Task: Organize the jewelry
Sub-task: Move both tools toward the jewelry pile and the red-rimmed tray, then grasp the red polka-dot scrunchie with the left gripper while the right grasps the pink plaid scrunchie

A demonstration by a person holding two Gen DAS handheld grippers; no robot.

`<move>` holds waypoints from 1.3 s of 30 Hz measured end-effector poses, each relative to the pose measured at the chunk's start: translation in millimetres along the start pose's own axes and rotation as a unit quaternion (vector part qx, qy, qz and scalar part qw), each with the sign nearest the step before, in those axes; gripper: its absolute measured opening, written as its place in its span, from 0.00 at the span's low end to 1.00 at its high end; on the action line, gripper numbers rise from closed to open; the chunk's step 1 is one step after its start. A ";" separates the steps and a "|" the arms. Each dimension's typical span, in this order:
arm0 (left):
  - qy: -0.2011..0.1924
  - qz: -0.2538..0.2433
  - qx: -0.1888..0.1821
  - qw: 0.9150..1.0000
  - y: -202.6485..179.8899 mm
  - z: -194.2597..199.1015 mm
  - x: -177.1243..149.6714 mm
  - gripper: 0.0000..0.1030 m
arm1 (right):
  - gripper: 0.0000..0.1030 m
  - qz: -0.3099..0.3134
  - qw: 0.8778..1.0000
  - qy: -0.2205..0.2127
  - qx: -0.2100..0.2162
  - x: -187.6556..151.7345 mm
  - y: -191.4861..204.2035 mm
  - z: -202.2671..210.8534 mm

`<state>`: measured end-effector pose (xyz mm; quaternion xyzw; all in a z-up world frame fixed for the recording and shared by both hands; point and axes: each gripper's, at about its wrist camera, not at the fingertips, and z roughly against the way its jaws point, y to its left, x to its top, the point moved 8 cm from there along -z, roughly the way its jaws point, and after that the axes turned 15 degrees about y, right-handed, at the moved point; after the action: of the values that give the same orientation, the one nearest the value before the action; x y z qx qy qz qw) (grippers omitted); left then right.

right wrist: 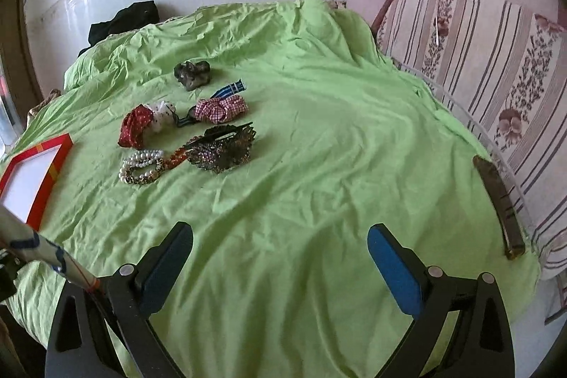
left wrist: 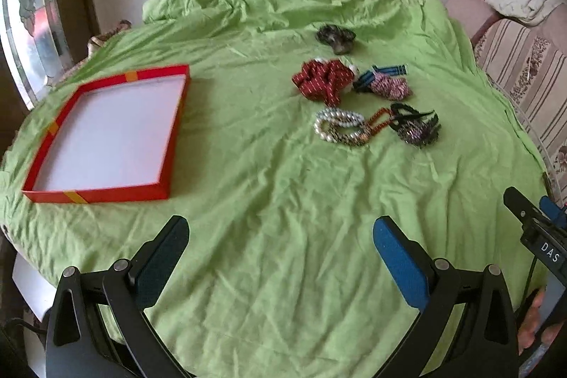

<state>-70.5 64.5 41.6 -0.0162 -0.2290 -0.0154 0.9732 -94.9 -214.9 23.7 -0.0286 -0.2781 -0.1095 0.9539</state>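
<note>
green sheet; red box seemingly empty, jewelry pile outside.

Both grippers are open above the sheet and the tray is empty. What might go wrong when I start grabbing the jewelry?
1. The pearl bracelet touches the orange bead strand and the dark beaded piece, so one grab may drag the others.
2. The green sheet is wrinkled; fingers may pinch cloth.
3. The red tray lies well away from the pile, so a loose hold may drop pieces.
</note>
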 end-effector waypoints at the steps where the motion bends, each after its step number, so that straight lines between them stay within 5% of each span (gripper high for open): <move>1: -0.004 -0.001 0.006 1.000 1.7 2.5 1.2 1.00 | 0.98 0.003 1.000 0.000 0.000 0.8 1.1 0.7; 14: -0.034 -0.039 0.049 0.997 5.2 20.3 34.2 1.00 | 0.98 0.023 0.999 -0.030 0.016 31.4 12.7 5.3; 20: -0.035 -0.037 0.022 0.998 15.7 23.8 80.7 1.00 | 0.97 0.032 0.998 0.012 0.056 56.3 19.0 -16.2; 27: 0.008 -0.054 -0.030 0.998 3.4 -14.8 133.6 1.00 | 0.86 0.033 0.994 0.049 0.090 78.1 24.3 -51.7; 32: 0.052 -0.082 -0.069 0.993 -24.5 -56.9 156.5 0.64 | 0.77 0.031 0.990 0.065 0.125 101.5 26.4 -71.1; 39: 0.092 -0.074 -0.101 0.988 -49.3 -113.8 183.1 0.62 | 0.77 -0.006 0.981 0.095 0.168 155.5 32.3 -113.5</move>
<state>142.2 6.7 22.8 -0.0963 -0.1363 -0.1123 0.9796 99.5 -226.6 11.6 0.1447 -0.2004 -0.0691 0.9665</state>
